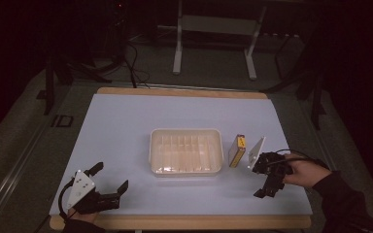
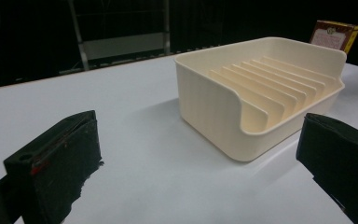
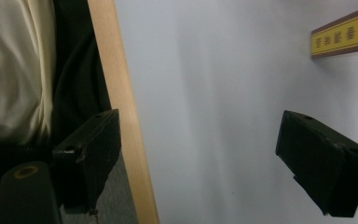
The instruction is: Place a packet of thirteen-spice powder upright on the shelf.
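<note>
A cream tray (image 1: 151,148) with ribbed slots inside sits mid-table, nothing in it. Just right of it a small yellow-and-brown box (image 1: 237,151) stands upright. My left gripper (image 1: 109,178) rests near the front left corner, open and holding nothing. In the left gripper view its jaws (image 2: 191,168) point at the tray (image 2: 205,98), with the box (image 2: 334,35) behind it. My right gripper (image 1: 266,190) is right of the box, its jaws turned toward the near table edge. In the right gripper view it (image 3: 205,154) stands open over bare mat, the box's edge (image 3: 345,35) at the top right.
A pale mat (image 1: 126,126) covers the table, with a wooden edge strip (image 3: 130,140) at the front. The person's dark sleeve (image 1: 342,199) comes in at the bottom right. Metal stand legs (image 1: 177,53) rise behind the table in a dark room.
</note>
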